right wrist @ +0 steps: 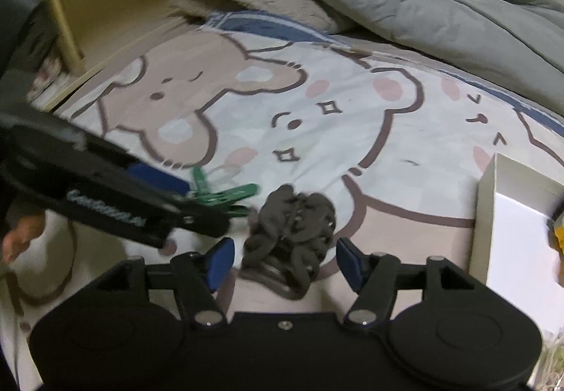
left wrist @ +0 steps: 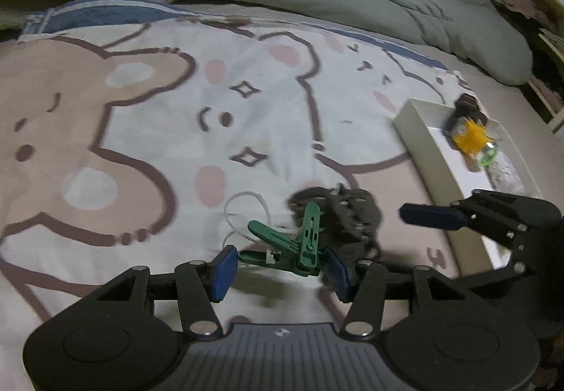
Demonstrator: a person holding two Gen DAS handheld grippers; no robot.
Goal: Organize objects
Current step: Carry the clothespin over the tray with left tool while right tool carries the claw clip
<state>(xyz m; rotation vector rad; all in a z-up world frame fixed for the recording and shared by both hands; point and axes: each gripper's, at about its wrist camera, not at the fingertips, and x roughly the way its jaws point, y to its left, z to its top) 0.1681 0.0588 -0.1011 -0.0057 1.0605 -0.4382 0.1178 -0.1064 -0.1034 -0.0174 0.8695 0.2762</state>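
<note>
- The left gripper (left wrist: 278, 264) is closed on a bunch of green clothes pegs (left wrist: 299, 243); its blue pads press the pegs from both sides, low over the bed.
- A thin clear loop (left wrist: 246, 211) trails from the pegs onto the sheet. It may be tied to them, though blur makes that hard to tell.
- The right gripper (right wrist: 283, 259) stands open, its jaws to either side of a dark scrunchie (right wrist: 292, 232) without pressing it. The pads are apart from the fabric on both sides.
- The scrunchie lies on the cartoon bedsheet (left wrist: 158, 109), just beside the pegs and near the left gripper's tip.
- A white tray (left wrist: 419, 141) lies to the right on the bed, already holding a yellow item (left wrist: 470, 137) and some darker things that I cannot identify.
- A grey duvet (right wrist: 405, 0) is piled along the far side, well clear of the work.
- The step in hand looks like picking up the scrunchie for the tray. To do it well, centre the jaws on the thickest part of the bundle and close until the soft fabric is firmly gathered.
- Lift straight up before swinging right, so the scrunchie does not drag over the pegs or catch the loop.
- Keep the left gripper steady meanwhile, as the two tools sit close together.
</note>
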